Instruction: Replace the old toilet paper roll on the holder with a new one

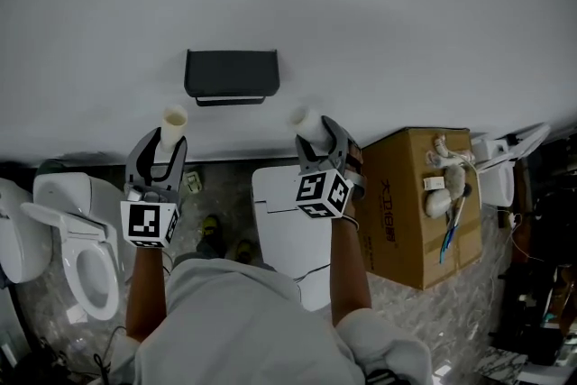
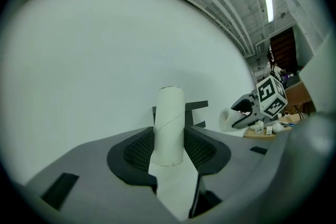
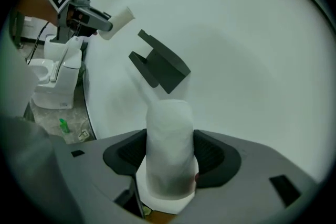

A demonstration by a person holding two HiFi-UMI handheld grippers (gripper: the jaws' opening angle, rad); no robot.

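Left gripper (image 1: 168, 142) clamped on bare cardboard tube (image 1: 173, 118), held below and left of the black holder (image 1: 232, 75) on the white wall, not touching it. Right gripper (image 1: 320, 140) clamped on white paper roll (image 1: 305, 122), below and right of holder, also apart from it. Toilet (image 1: 77, 239) lower left of holder; cardboard box (image 1: 406, 194) lower right.

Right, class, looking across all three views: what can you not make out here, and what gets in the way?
Inside of the black holder: its own cover hides it in the head view; too dark in the right gripper view.
White roll in the right gripper: blurred, so wrapped or bare is unclear.
Print on the cardboard box: too small, head view.
Lower cardboard tube: hidden by the left gripper, head view.
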